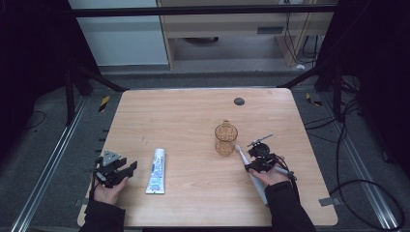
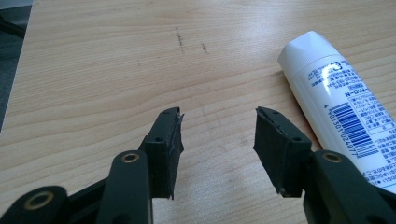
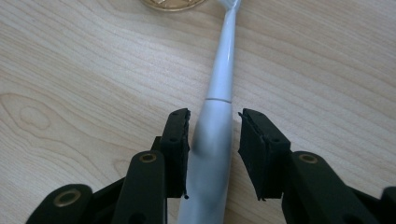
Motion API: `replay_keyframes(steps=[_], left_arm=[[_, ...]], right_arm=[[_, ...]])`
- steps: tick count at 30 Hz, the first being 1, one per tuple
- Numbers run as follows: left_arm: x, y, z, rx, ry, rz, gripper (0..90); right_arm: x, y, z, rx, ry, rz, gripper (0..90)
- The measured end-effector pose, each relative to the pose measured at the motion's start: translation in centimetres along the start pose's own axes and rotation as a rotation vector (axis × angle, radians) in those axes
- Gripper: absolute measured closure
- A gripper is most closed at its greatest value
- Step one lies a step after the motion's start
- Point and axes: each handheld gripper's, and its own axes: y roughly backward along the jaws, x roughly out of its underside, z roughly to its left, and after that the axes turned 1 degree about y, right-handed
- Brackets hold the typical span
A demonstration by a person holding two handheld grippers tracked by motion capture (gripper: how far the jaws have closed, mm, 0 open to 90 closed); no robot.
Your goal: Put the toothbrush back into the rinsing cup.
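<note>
toothbrush [image 3: 217,116], white electric type, lies flat on the wooden table [image 1: 183,111] and runs straight up the middle of the right gripper [image 3: 214,114] gap in the right gripper view. thick handle section sits between the two black pads; left pad looks touching or just shy of the handle, right pad stands clear with a visible strip of table between it and the handle. so jaws part open, straddling, no clamp on it. narrow neck extends past the jaw tips, head end reaches up beside the amber glass cup [image 3: 173,3] at the far edge of that view. in the high view the right gripper [image 1: 263,162] sits over the toothbrush [image 1: 244,155] just on the near right of the cup [image 1: 226,138], and the handle tail runs back under the hand [image 1: 270,175] toward the near table edge. left gripper [image 2: 218,114]: jaws wide open, nothing between them, bare wood grain in the gap. toothpaste tube [image 2: 343,112], white with barcode and printed text, lies outside the right-hand jaw in the left gripper view, just beside it, not touching the pad as far as i can tell; cap end points away past the jaw tips. high view puts the left gripper [image 1: 116,169] low over the table, tube [image 1: 156,170] just beside it on the cup side, both well apart from the toothbrush.
</note>
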Motion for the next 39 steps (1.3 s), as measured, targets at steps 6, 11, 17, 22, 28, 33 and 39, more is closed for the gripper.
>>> replay_keyframes(steps=[6, 11, 17, 22, 28, 33, 39], left_arm=[[0.0, 0.0, 0.0, 0.0, -0.001, 0.001, 50.3], [0.0, 0.0, 0.0, -0.001, -0.001, 0.001, 50.3], [0.0, 0.0, 0.0, 0.0, -0.003, 0.004, 50.3], [0.0, 0.0, 0.0, 0.0, -0.004, 0.005, 50.3], [0.0, 0.0, 0.0, 0.0, -0.003, 0.005, 50.3], [0.0, -0.1, 0.0, 0.0, -0.003, 0.005, 50.4], [0.0, -0.1, 0.0, 0.0, -0.003, 0.005, 50.4]], right_arm=[[0.2, -0.6, -0.1, -0.006, 0.001, 0.02, 62.4], [0.3, -1.0, 0.0, -0.006, -0.001, 0.033, 62.9], [0.3, -1.1, 0.0, -0.003, -0.006, 0.044, 64.7], [0.3, -1.2, 0.2, -0.004, -0.025, 0.047, 66.2], [0.3, -1.2, 0.0, 0.007, -0.045, 0.038, 67.1], [0.4, -1.1, -0.2, 0.024, -0.045, 0.035, 67.3], [0.5, -0.4, -0.5, 0.035, -0.058, 0.02, 67.5]])
